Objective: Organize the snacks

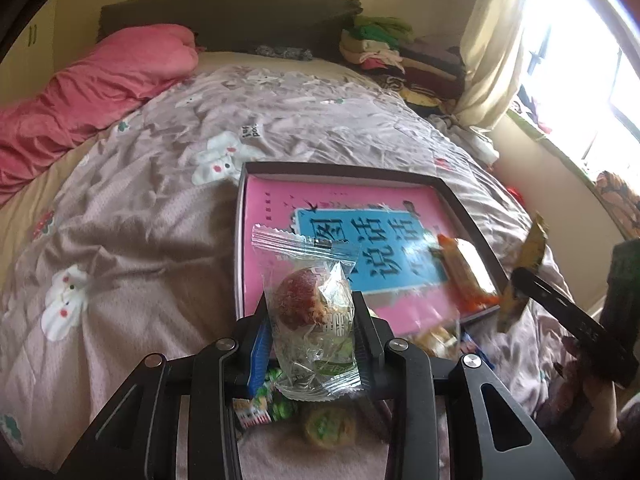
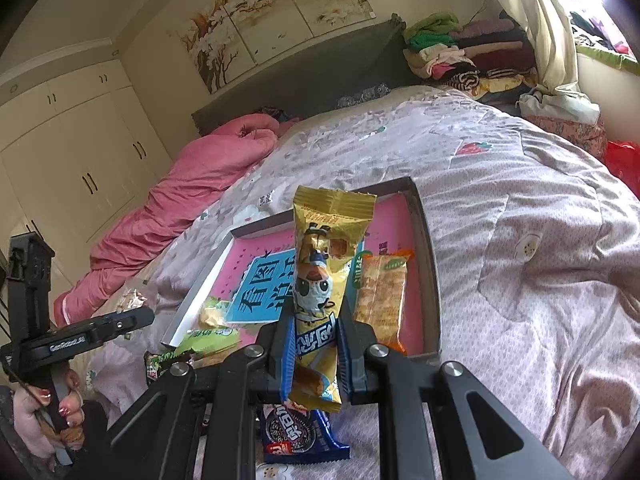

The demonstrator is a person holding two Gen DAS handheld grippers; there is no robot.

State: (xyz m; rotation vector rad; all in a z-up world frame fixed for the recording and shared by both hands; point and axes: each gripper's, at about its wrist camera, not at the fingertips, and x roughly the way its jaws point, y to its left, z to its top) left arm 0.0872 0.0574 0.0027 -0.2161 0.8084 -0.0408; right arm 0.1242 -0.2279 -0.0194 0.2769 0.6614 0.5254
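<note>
On a quilted bed, two hand-held grippers each carry one snack above a shallow tray. Nearest in the left wrist view, the left gripper [image 1: 314, 320] clamps narrowly on a clear-wrapped pastry [image 1: 308, 304], held upright. In the right wrist view, the right gripper [image 2: 316, 344] is pinched tight around a yellow snack bar [image 2: 320, 280], also upright. Below the jaws a loose pile lies on the quilt [image 1: 132, 216]: one blue cookie packet [image 2: 300, 436], one round green-wrapped cake [image 1: 328, 426] and a few green packets [image 2: 204, 338], their exact count unclear. Just beyond, the dark-rimmed tray [image 2: 424, 240] holds one pink-and-blue book [image 1: 360, 248] lying flat, with one orange cracker pack [image 2: 380, 300] on top along its right side. Farther left, a pink duvet [image 1: 88, 92] lies bunched; folded clothes [image 2: 460, 52] are stacked at the far right.
</note>
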